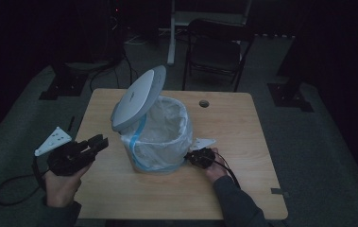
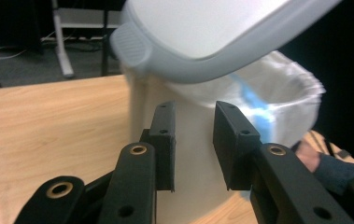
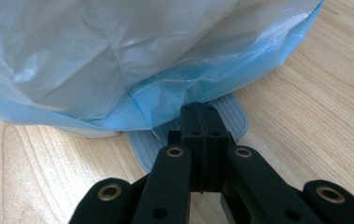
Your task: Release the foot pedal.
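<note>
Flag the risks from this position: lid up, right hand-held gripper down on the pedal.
1. The lid stands raised while the shut right hand-held gripper rests on the pedal; if it slips off, the lid may drop.
2. The open left hand-held gripper faces the bin just under the lid; a push could slide the bin on the table.
3. The bag drapes over the pedal and could snag.

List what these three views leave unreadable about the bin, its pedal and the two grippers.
- Bin inside: in the high view, the white liner and dim light hide any contents.
- Pedal: in the right gripper view, the shut right gripper and the liner's blue hem cover much of it.
- Lid hinge: cut off at the left gripper view's top edge.
- Left gripper: open; bin wall behind is blurred.
</note>
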{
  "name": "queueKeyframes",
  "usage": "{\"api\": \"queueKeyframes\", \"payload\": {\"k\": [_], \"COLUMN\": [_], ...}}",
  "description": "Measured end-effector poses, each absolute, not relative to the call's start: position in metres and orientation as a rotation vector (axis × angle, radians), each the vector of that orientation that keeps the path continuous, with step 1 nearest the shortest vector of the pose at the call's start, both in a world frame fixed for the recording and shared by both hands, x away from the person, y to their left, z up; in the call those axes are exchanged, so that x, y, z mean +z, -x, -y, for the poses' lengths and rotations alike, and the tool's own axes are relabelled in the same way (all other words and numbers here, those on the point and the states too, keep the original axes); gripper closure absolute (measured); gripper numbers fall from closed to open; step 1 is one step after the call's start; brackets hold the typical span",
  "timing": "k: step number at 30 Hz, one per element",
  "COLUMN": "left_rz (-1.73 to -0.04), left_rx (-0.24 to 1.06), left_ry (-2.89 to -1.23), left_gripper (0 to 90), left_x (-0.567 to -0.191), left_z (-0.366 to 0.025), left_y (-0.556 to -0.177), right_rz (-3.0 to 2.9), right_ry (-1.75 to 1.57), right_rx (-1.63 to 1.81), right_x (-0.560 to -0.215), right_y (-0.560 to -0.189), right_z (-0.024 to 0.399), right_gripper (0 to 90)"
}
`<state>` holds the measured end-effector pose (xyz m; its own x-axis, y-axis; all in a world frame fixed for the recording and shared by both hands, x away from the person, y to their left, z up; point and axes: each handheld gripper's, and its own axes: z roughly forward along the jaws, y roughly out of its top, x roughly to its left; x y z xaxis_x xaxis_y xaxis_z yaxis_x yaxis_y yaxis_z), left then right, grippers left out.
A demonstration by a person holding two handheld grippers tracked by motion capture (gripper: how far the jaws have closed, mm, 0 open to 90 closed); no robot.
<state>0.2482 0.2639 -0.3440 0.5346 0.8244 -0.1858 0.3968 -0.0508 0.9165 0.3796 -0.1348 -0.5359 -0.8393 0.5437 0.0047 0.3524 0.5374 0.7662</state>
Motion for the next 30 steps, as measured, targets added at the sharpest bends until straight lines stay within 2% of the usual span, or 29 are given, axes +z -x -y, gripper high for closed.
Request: {"api": "queueKeyframes", "payload": {"k": [10, 19, 30], "left_rz": [-1.169, -1.215, -1.245], "left_rx": [0.486, 0.49, 0.475], "left_ry": [-1.658, -1.645, -1.657], "left_gripper": [67.9, 67.3, 66.0], "left_x": [-0.377, -0.394, -0.407], "left_z": [-0.281, -0.289, -0.287], "left_y": [-0.272, -0.283, -0.294], "right_rz": [-2.541, -2.487, -2.329], "right_ry": [-0.791, -0.8, -0.988], "right_rx": [1.215, 1.268, 1.212], "right_x": [-0.535, -0.524, -0.511], "right_y": [-0.381, -0.379, -0.391], "right_z": [0.137, 0.141, 0.184], "right_gripper": [90.0, 90.0, 90.0]}}
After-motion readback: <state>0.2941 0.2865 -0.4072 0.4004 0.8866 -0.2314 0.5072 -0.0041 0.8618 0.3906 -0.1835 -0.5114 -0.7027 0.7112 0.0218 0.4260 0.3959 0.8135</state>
